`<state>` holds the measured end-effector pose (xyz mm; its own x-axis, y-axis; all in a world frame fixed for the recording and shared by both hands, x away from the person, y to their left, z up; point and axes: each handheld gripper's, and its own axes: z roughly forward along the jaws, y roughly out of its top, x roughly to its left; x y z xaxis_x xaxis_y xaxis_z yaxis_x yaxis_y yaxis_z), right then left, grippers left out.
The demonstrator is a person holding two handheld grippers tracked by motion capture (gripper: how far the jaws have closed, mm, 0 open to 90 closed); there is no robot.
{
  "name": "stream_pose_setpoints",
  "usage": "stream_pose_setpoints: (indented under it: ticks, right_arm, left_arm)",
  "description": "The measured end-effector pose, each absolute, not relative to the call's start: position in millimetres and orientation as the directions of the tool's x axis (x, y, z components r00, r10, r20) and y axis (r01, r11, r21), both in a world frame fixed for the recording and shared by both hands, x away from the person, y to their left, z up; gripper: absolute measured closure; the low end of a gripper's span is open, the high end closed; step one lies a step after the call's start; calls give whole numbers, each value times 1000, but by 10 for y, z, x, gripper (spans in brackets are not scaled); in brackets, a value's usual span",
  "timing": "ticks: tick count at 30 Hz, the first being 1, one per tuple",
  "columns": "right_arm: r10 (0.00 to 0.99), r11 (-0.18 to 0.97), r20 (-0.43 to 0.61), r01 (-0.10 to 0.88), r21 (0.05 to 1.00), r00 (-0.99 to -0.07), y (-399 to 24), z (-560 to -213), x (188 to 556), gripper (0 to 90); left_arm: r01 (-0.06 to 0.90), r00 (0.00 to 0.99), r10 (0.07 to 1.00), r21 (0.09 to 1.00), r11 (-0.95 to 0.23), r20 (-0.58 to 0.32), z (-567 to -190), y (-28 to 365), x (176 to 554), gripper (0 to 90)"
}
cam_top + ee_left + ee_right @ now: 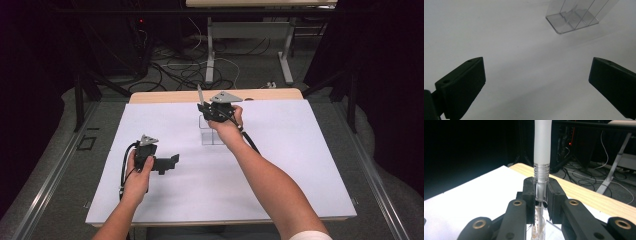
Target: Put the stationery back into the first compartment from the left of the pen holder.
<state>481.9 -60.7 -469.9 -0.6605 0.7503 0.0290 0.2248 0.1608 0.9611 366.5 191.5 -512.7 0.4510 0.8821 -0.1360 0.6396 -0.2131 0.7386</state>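
Clamped upright between the right gripper (541,197)'s black jaws above the clear plastic compartment holder (211,131), the frosted translucent pen (542,152) may catch a divider; left gripper (536,82) gapes empty.

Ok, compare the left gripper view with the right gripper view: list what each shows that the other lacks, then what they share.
Left gripper view: the left gripper with jaws wide apart and nothing between them, and the clear plastic holder's base and dividers seen from the side.

Right gripper view: the right gripper shut on an upright pen with a frosted barrel, plus the wooden table edge and floor cables beyond.

Both: the white table sheet.
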Motion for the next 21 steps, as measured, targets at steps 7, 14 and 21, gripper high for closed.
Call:
stream_pose_setpoints:
  ticks: [7,14,21]
  right_arm:
    - [763,151,67,278,949,-643,-571,-4771,4797,787]
    - [772,146,100,328,933,-628,-604,-4833,4798,785]
    - [773,146,108,341,929,-625,-646,-4828,4796,689]
  left_arm:
    - [641,449,883,738,-210,-138,-5133,1919,3669,7]
    - [641,459,878,734,-224,-134,-5141,1910,3670,7]
    - [647,463,876,728,-227,-138,-5156,1909,3674,7]
